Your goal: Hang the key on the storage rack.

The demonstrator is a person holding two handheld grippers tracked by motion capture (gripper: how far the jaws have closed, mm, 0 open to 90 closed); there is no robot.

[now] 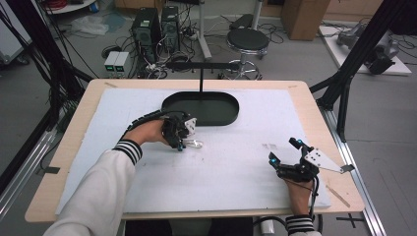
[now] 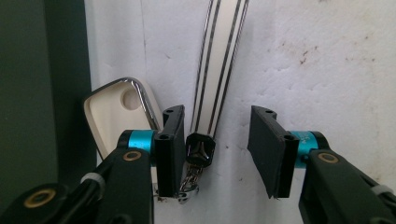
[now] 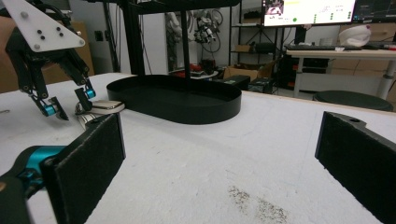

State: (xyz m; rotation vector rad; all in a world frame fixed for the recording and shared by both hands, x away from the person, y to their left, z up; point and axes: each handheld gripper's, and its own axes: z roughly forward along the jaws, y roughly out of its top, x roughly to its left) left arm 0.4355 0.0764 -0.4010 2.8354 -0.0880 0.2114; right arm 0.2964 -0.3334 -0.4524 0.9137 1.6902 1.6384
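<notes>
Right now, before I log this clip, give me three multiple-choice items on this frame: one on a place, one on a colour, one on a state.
1. Where does the white key fob lie?
A. inside the black tray
B. on the white mat beside the tray
C. on the floor

2. What colour is the oval tray?
A. black
B. red
C. white

3. How do the left gripper jaws stand?
A. shut on the fob
B. shut on the strap
C. open, astride the strap's black clip

Answers: 1 B, the fob rests on the mat just outside the tray's rim. 2 A, rim and floor are black. 3 C, a gap shows between the pads, with the clip and striped strap between them.
</notes>
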